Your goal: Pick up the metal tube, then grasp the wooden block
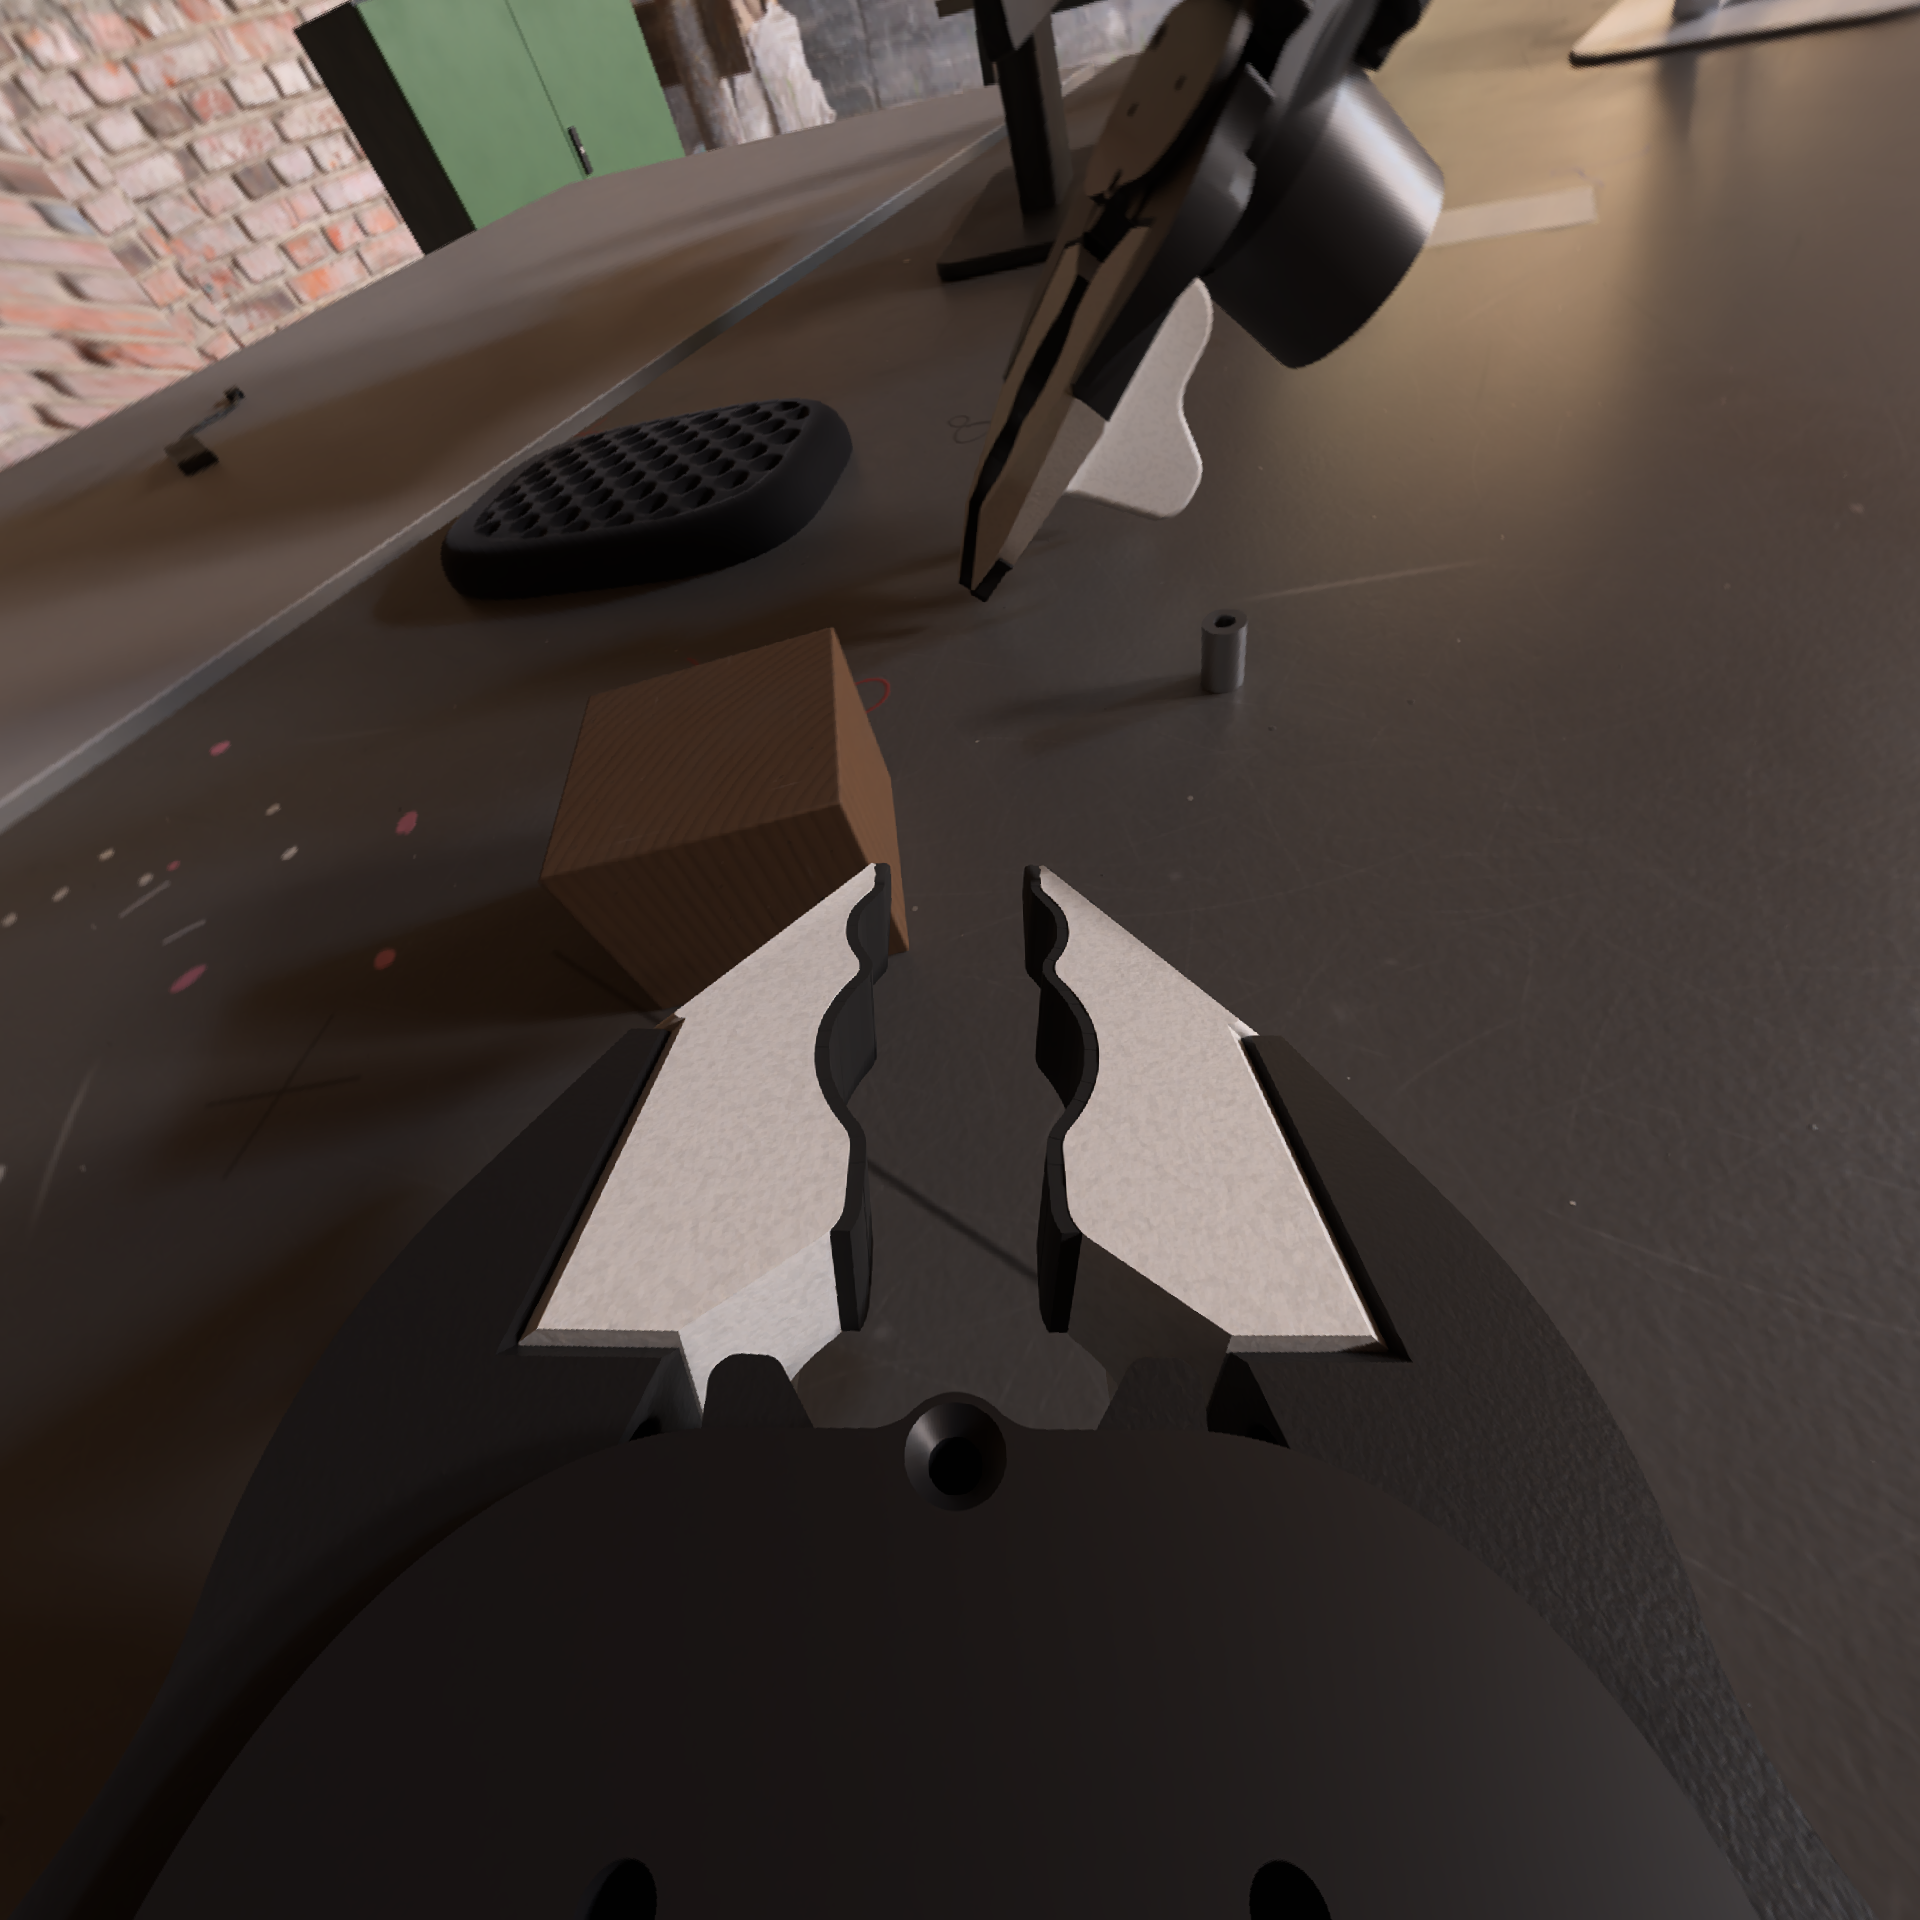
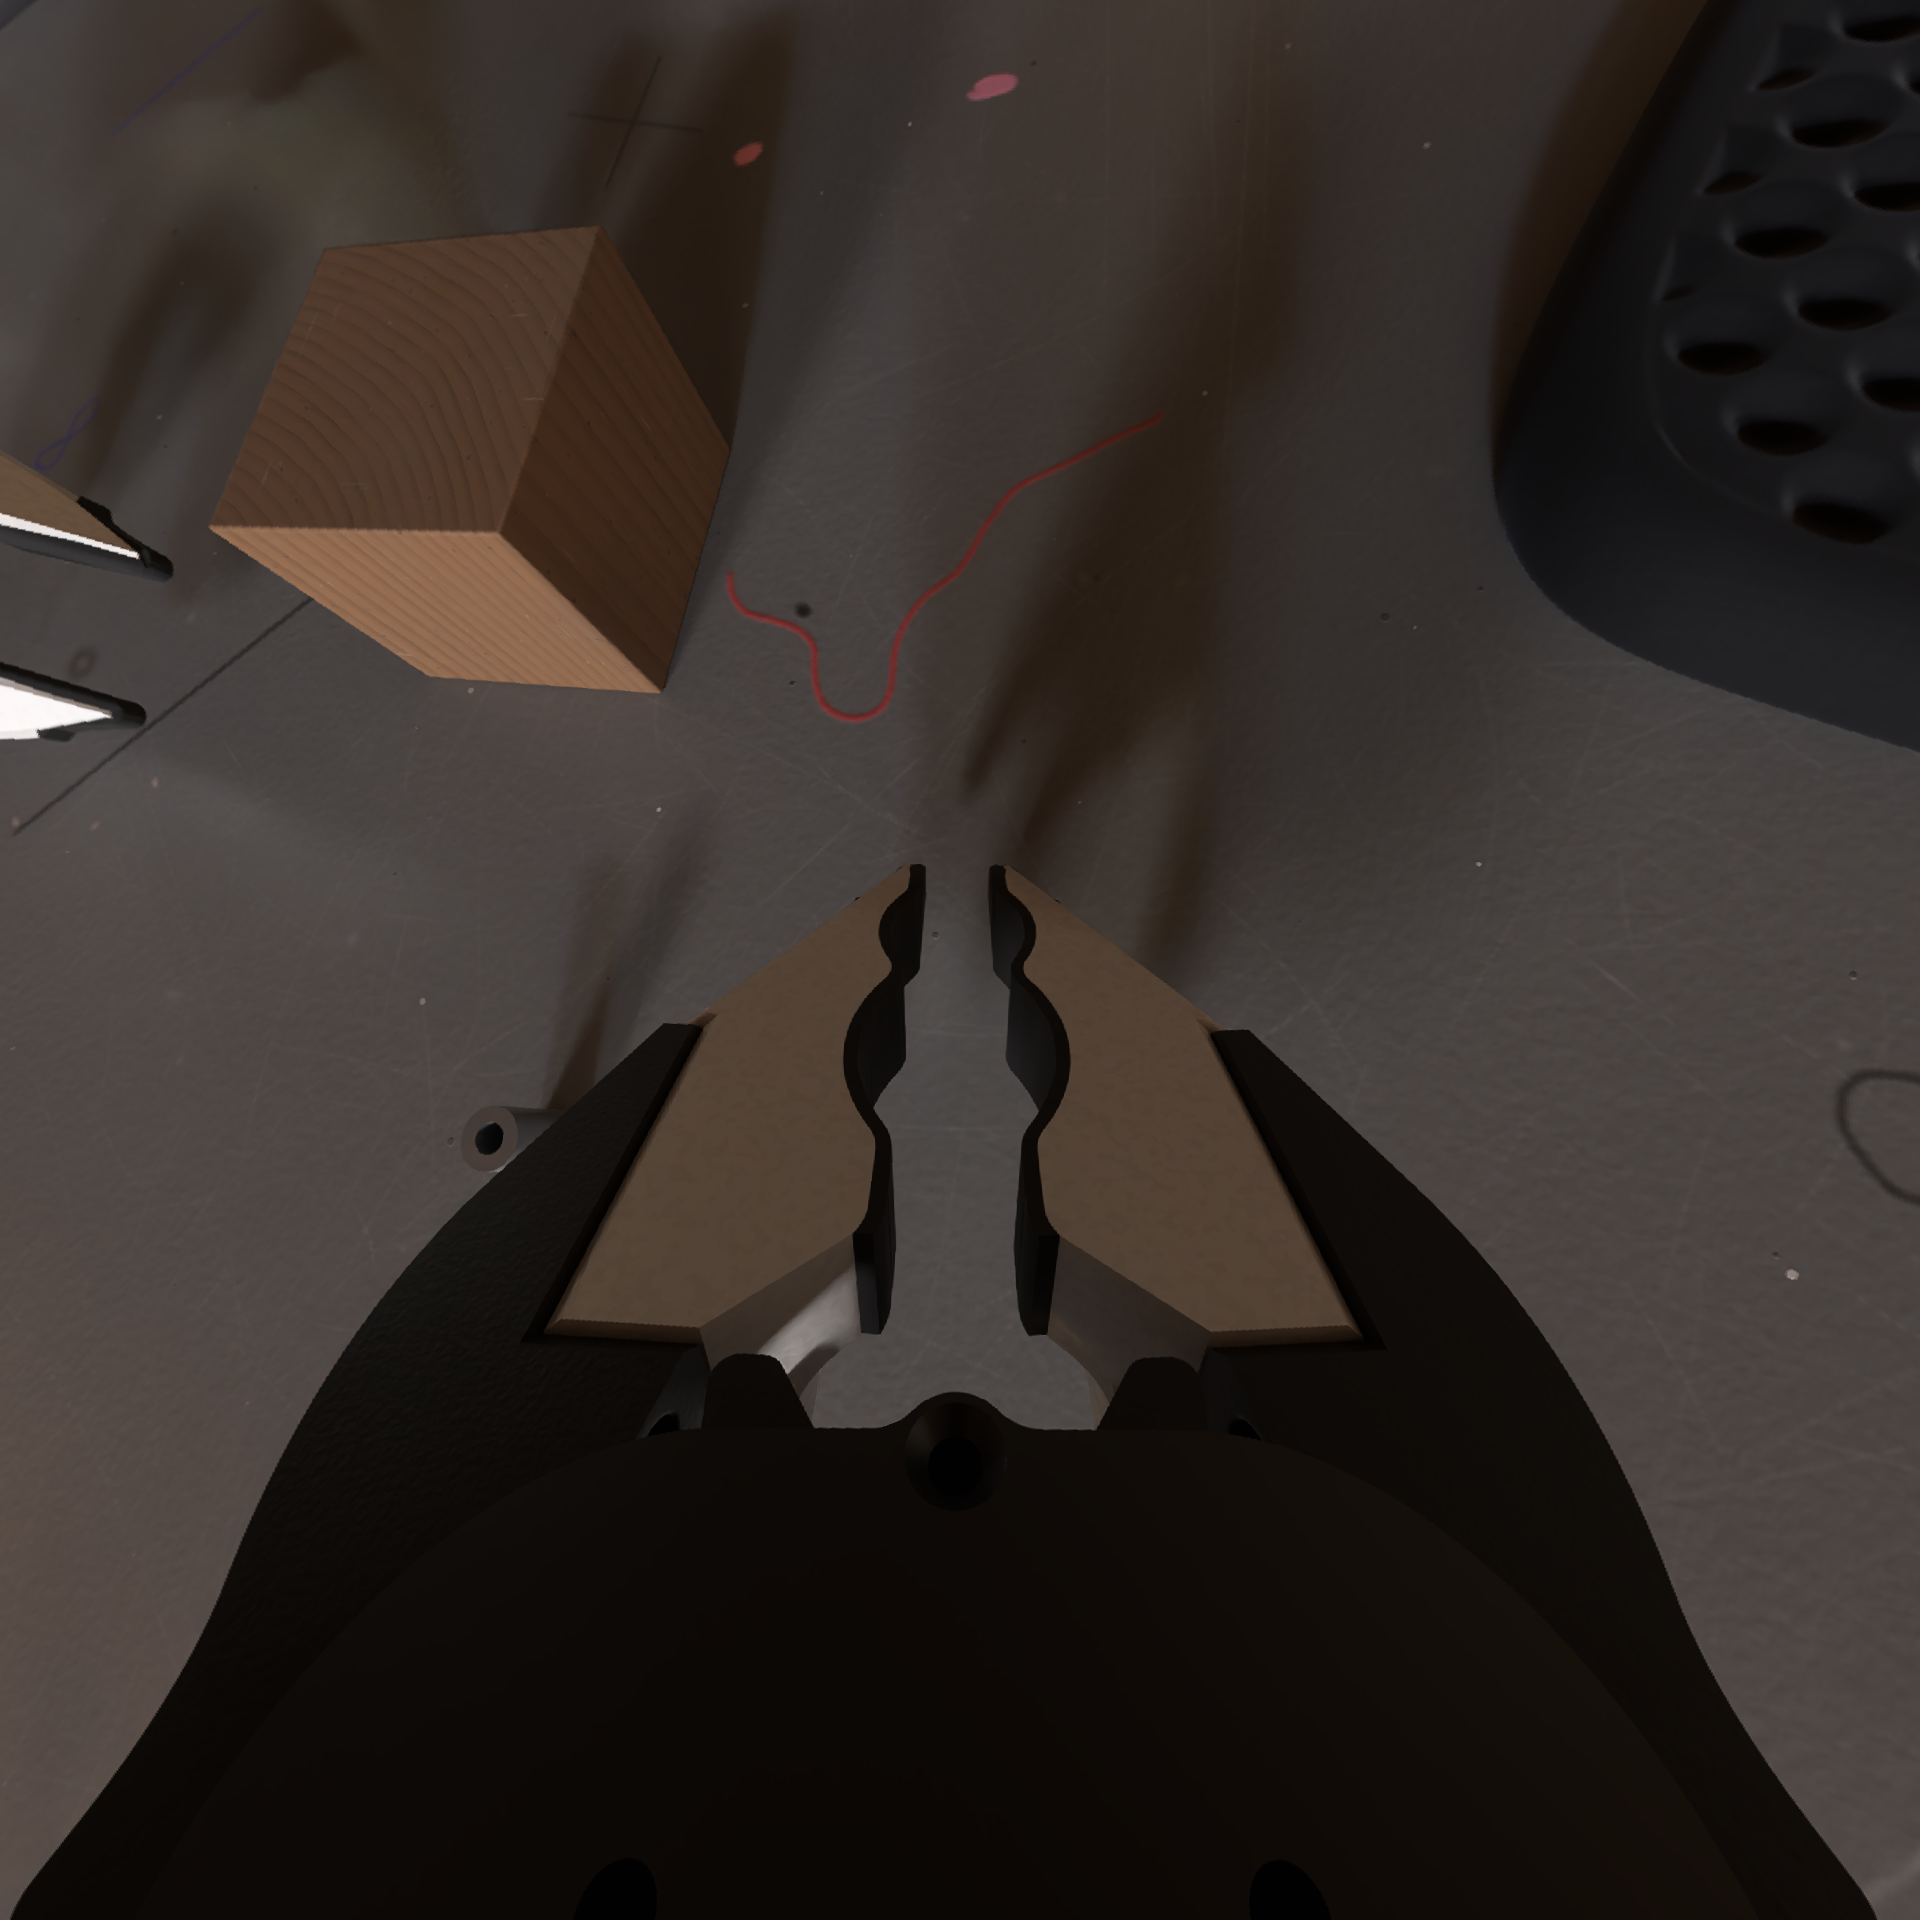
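The wooden block sits on the dark table just ahead and left of my left gripper, which is open and empty, its left fingertip close to the block's near right corner. The small grey metal tube stands upright farther ahead to the right. My right gripper hangs tip-down above the table, left of the tube. In the right wrist view the right gripper is narrowly open and empty. The tube lies beside its left finger, partly hidden. The block is at upper left, beside the left gripper's fingertips.
A black perforated pad lies beyond the block, and shows at the upper right of the right wrist view. A black monitor stand and a white flat piece stand behind the right gripper. A red scribble marks the table.
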Tool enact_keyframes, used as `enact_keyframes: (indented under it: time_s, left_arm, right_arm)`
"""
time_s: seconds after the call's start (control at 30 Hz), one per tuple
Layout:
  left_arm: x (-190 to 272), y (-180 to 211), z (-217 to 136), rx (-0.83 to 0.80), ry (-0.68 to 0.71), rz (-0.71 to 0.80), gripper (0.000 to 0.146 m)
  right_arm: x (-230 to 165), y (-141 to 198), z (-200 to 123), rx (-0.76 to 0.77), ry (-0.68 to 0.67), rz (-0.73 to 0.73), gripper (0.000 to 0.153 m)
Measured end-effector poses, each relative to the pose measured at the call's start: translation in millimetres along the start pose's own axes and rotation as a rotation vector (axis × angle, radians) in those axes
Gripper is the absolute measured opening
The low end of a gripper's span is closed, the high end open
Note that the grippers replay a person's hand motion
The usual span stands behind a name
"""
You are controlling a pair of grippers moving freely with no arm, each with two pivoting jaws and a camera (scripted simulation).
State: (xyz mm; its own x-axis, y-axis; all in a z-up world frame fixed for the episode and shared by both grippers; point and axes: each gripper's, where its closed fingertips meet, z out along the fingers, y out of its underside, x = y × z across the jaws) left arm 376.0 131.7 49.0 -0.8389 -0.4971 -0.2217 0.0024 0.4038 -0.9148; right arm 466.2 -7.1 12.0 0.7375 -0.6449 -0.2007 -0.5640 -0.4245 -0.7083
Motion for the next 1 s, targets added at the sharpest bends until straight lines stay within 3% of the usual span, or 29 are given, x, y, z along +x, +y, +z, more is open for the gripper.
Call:
enact_keyframes:
  time_s: [0.33,0.57,0.7,1.0]
  left_arm:
    - [-13.5,6.2,-28.0,0.065,-0.014,-0.171,0.027]
    - [-46.6,7.8,-52.5,0.177,-0.055,-0.321,0.027]
    - [-55.2,11.3,-55.7,0.21,-0.009,-0.431,0.028]
    - [-58.8,12.9,-56.7,0.249,0.042,-0.504,0.027]
  right_arm:
    - [-2.6,-14.4,-14.5,0.147,-0.031,0.005,0.024]
    - [1.3,-20.8,-19.6,0.202,-0.071,0.071,0.029]
    - [1.2,-22.8,-19.1,0.211,-0.068,0.067,0.029]
    - [-1.6,-27.8,-17.5,0.227,-0.04,-0.011,0.028]
